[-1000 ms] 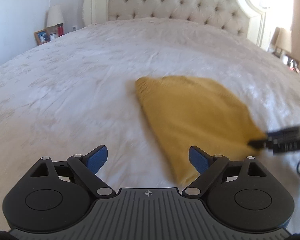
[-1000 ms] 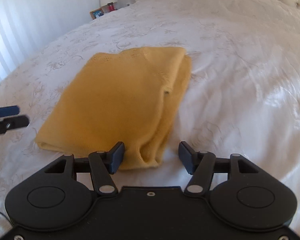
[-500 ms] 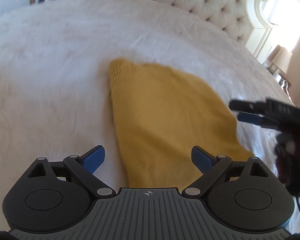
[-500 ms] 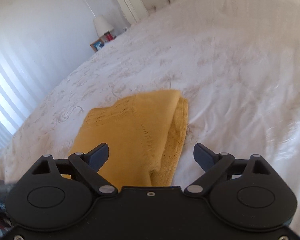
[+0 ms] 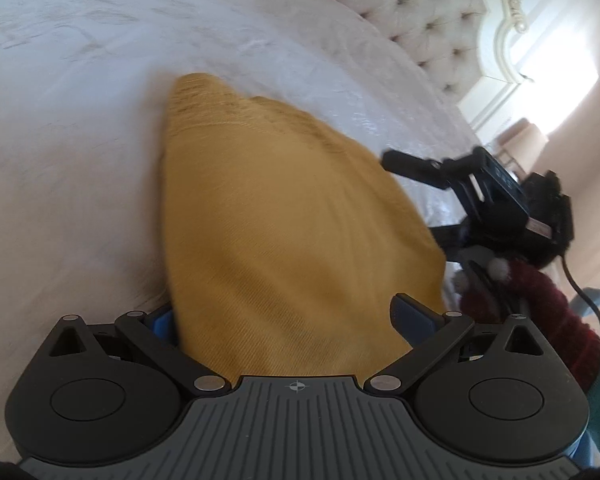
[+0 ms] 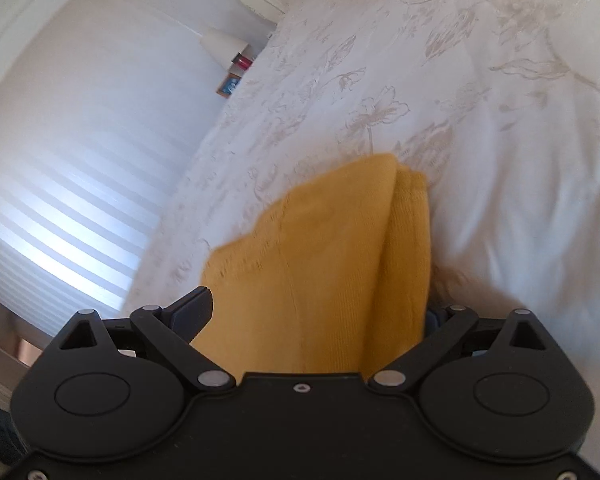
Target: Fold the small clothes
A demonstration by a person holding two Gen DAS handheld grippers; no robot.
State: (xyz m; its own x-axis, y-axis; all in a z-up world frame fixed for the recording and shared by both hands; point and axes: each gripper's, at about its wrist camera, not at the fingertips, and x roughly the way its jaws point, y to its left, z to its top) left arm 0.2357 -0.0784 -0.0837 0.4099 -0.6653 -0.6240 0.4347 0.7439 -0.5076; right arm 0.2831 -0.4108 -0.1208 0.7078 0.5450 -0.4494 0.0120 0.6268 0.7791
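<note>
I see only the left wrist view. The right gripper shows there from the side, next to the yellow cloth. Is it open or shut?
Observer: Open. In the right wrist view the right gripper has its fingers wide apart, and the cloth lies between them.
Operator: Is the cloth on that side a single layer?
Observer: No. Along its right edge at least two layers lie stacked, so it is already folded.
Operator: And what is beyond the bed on that side?
Observer: Past the bed there is a window blind, bright with daylight.
</note>
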